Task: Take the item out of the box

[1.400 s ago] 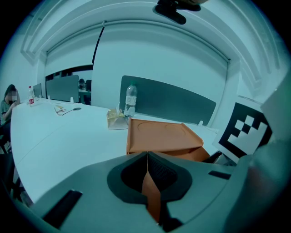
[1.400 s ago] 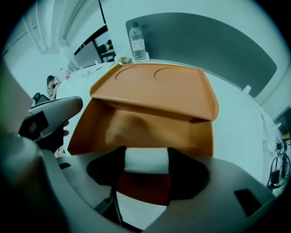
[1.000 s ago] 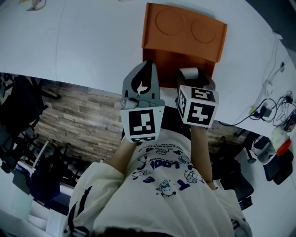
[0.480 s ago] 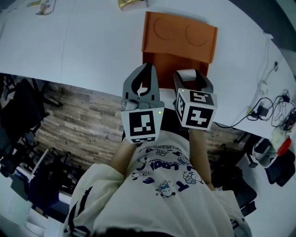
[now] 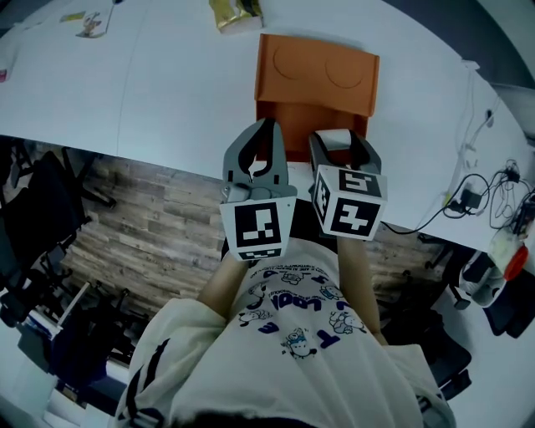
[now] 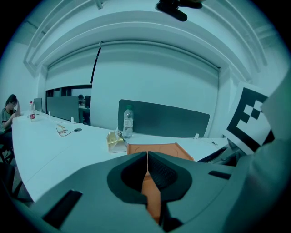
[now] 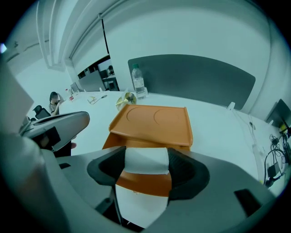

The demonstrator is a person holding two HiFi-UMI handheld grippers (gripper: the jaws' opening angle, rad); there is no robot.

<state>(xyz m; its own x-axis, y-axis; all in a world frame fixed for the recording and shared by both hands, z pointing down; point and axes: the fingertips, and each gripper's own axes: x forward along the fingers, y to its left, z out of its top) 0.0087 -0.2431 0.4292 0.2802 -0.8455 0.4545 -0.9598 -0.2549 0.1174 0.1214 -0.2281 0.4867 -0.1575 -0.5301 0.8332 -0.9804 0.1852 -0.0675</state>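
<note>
"One white item (image 7: 144, 159). Where is it?"

"Clamped between the right gripper's (image 5: 341, 144) jaws, over the near edge of the orange box (image 5: 316, 75). The box sits at the front edge of the white table (image 5: 167, 92)."

"Anything inside the box?"

"Only bare orange shows where I can see in; the grippers cover the rest."

"And the left gripper (image 5: 266, 125)?"

"Jaws pressed together on nothing, just beside the right one. A yellow packet (image 5: 236, 14) and a water bottle (image 6: 128, 121) are on the table behind the box."
</note>
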